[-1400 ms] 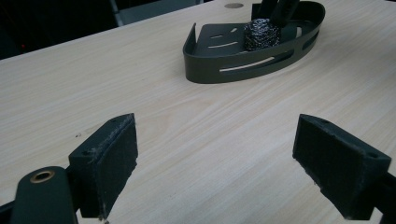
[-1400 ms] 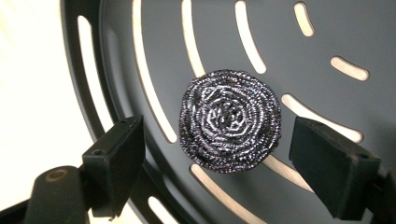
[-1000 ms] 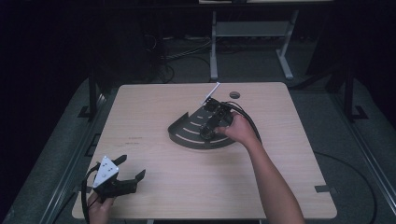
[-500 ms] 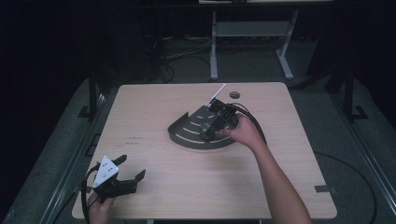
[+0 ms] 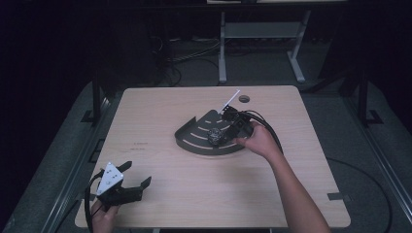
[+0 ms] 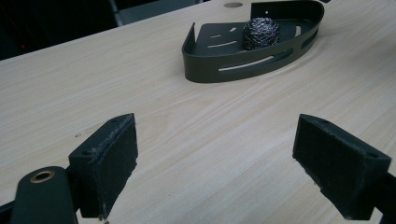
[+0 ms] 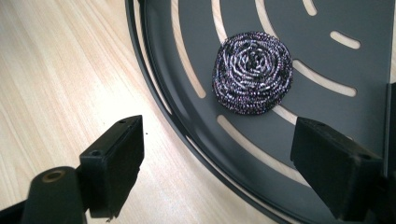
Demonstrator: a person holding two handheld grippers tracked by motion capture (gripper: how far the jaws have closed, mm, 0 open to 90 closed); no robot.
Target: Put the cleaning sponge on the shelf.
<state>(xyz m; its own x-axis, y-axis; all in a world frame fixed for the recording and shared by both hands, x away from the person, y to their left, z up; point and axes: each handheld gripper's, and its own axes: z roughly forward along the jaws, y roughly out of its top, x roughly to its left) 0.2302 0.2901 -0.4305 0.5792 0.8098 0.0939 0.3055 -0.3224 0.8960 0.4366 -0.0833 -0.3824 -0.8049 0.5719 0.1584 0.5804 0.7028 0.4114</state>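
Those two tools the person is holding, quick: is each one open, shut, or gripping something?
Left tool: open, holding nothing, near the table's front corner.
Right tool: open, holding nothing, above the dark tray near the steel scrubber.

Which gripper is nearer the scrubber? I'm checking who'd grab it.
Right. The right gripper hovers open just over the scrubber in the tray; the left gripper sits far off at the table's near corner.

one scouring pad (image 7: 252, 72), one slotted tray (image 5: 192, 141), two tongs
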